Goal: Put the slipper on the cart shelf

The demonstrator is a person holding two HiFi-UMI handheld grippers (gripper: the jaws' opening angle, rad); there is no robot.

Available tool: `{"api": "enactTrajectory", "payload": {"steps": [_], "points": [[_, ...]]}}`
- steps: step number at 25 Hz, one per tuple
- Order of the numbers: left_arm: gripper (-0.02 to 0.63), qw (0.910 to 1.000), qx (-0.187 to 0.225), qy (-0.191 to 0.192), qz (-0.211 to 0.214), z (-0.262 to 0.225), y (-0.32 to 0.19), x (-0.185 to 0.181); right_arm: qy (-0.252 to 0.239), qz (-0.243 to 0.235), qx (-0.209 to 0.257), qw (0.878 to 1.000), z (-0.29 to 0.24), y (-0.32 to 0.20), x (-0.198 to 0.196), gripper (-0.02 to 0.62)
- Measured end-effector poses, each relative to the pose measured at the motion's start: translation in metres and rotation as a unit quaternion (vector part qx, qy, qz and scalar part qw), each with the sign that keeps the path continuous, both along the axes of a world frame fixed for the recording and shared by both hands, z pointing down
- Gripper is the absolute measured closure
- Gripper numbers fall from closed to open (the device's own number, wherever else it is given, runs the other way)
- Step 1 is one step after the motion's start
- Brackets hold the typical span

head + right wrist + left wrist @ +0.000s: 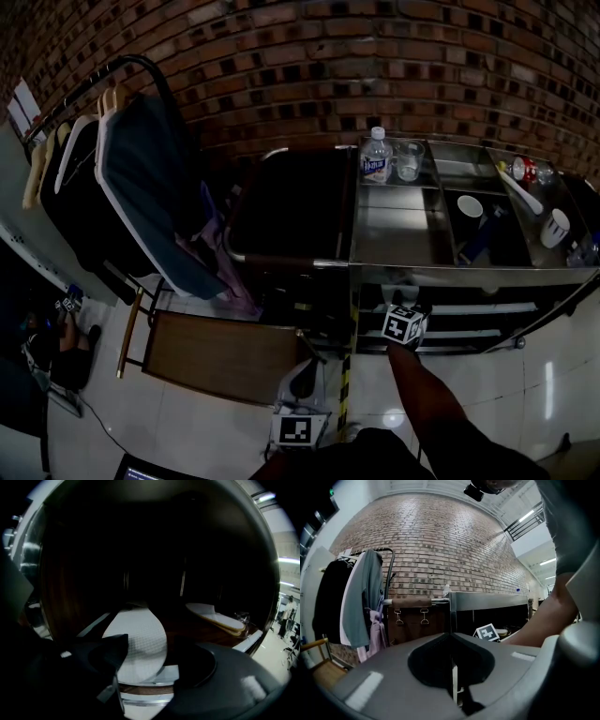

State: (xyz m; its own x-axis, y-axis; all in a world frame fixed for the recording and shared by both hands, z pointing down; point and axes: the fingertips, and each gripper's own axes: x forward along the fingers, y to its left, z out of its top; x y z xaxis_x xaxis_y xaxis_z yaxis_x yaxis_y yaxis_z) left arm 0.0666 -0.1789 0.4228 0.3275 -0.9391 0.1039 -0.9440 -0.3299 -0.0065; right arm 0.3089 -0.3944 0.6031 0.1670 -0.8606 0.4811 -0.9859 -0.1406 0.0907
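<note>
The right gripper [157,660] is in under the cart [403,234], and its jaws are spread wide. The slipper [140,644] lies sole-up on the shelf [168,673] between them, with its near end at the shelf's front rim. The left jaw's dark tip overlaps the slipper's near-left edge, and it's too dark to say whether the tip touches. Neither pad is pressing on the slipper. A second slipper [216,617] sits farther right on the same shelf, well apart from the first. Behind both, the back of the shelf is black and nothing reads there. From the head view the shelf is mostly hidden under the cart's top. Only the right gripper's marker cube [405,325] and the person's forearm [427,394] show at the cart's near edge, while the jaws and slipper are out of sight. The left gripper [452,667] hangs low and near, its jaws pressed together to a thin slit with nothing in it. Its own cube [302,429] is cut by the person's dark clothing at the bottom. On the cart's top, a bottle [376,157] and a glass [409,160] stand just beside each other at the far edge. The items at far right are too small to name. Left of the cart, clothes [141,178] hang on a rack.
</note>
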Motion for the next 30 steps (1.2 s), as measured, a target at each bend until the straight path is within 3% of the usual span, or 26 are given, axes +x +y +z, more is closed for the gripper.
{"api": "enactTrajectory", "payload": {"steps": [8,17,21,26,30], "points": [[0.595,1.0,0.003,0.0,-0.007,-0.004,0.004,-0.002,-0.042,0.007,0.042,0.998,-0.024,0.003,-0.001,0.265],[0.595,0.9998,0.006,0.013,0.012,-0.003,-0.002,0.015,0.012,-0.105,0.144,0.984,-0.111,0.059,-0.017,0.263],[0.595,0.9994,0.016,0.011,0.029,0.0,-0.005,0.027,0.027,-0.139,0.172,0.975,-0.136,0.108,-0.025,0.383],[0.595,0.9979,0.022,0.018,0.059,-0.013,-0.006,0.05,0.011,-0.145,0.173,0.974,-0.146,0.16,-0.024,0.581],[0.595,0.9969,0.02,0.028,0.071,-0.012,-0.004,0.065,-0.003,-0.162,0.159,0.974,-0.142,0.186,-0.028,0.594]]}}
